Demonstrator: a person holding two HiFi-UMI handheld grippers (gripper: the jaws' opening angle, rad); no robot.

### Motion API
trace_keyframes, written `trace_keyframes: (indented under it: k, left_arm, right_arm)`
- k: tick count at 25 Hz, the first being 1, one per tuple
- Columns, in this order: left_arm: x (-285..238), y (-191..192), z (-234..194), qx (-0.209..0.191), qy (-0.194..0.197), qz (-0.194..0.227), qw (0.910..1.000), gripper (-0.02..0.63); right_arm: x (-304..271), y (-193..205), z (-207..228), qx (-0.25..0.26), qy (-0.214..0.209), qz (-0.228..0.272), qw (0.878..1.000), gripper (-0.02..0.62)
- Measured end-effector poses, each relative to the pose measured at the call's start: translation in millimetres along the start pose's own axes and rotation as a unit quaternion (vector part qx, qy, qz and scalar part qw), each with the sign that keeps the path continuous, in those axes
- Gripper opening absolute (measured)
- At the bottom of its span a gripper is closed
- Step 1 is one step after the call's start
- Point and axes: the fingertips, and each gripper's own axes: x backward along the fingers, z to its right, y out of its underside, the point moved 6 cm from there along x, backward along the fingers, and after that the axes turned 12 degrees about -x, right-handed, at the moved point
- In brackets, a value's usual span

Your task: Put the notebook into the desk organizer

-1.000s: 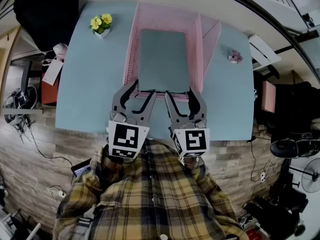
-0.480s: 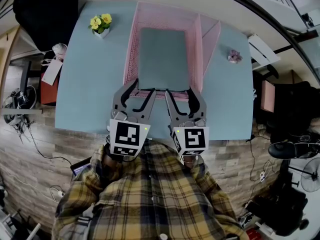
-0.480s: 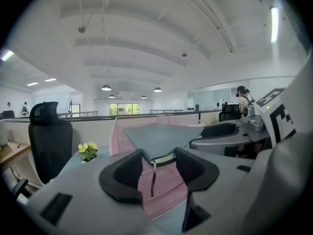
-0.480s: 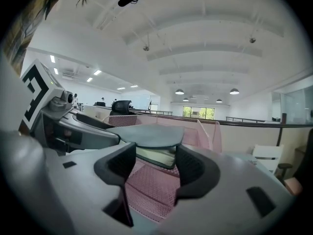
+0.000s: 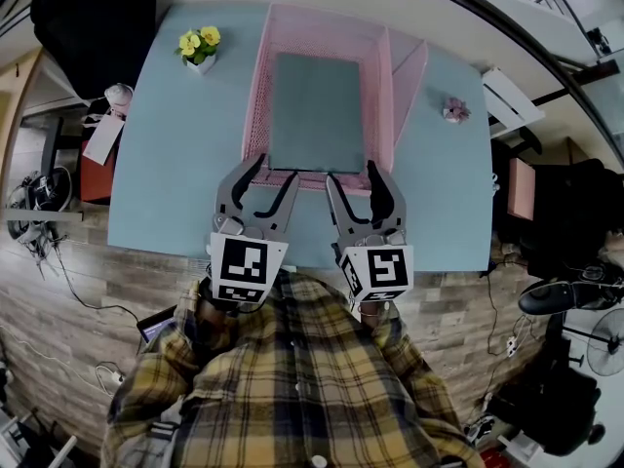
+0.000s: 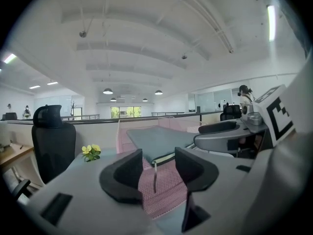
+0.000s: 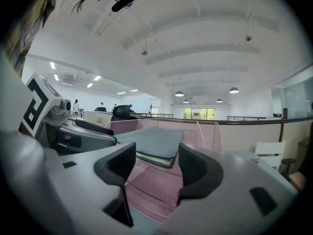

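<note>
Nearby, flowers (image 5: 198, 45) and a pink trinket (image 5: 454, 111) flank the organizer (image 5: 255, 100).

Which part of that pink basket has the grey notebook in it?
The wide left compartment holds the notebook lying flat; the narrow compartment on its right shows nothing inside.

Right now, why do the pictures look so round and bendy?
Head view: the wide lens bows the straight edges of the blue table. Left gripper view: black corners ring the picture, and the ceiling beams curve. Right gripper view: same round frame; the ceiling lamps glow softly, with no glare on the notebook.
</note>
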Motion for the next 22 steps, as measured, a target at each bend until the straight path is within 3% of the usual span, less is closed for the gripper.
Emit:
trace_keyframes:
  k: [17, 22]
  left_arm:
    - [50.4, -5.2, 18.4, 0.021, -0.004, 0.016, 0.9996, 0.201]
    - [67.6, 1.7, 29.8, 0.032, 0.003, 0.01, 0.9994, 0.189]
  right_arm:
    - [48.8, -2.2, -1.6, -0.027, -0.016, 0.008, 0.999, 0.259]
    - [69.0, 9.0, -4.1, -0.044, -0.04, -0.011, 0.998, 0.259]
